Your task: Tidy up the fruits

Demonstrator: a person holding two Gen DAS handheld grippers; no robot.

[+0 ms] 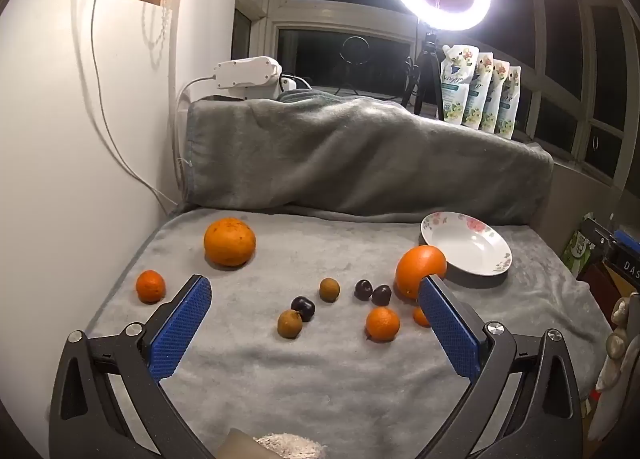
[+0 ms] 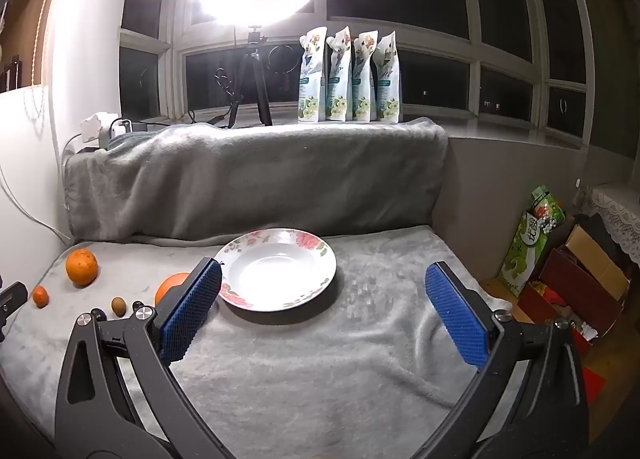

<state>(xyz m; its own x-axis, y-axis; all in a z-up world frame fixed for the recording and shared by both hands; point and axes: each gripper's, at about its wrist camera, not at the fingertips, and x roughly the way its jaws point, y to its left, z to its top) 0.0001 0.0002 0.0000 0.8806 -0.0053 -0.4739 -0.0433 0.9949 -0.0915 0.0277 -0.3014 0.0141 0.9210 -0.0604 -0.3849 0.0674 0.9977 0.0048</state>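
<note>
Nearby, round oranges (image 1: 229, 242) and small dark and brown fruits lie scattered on the fuzzy grey blanket (image 1: 320, 371); a glossy floral plate (image 2: 276, 269) sits near its back edge. Left gripper (image 1: 316, 295) and right gripper (image 2: 323, 281) hover spread, holding nothing.

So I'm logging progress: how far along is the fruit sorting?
Nothing looks done: the plate is empty. Nothing is in hand; the left claw and right claw are open. The oranges, dark fruits and brown fruits remain on the blanket.
</note>
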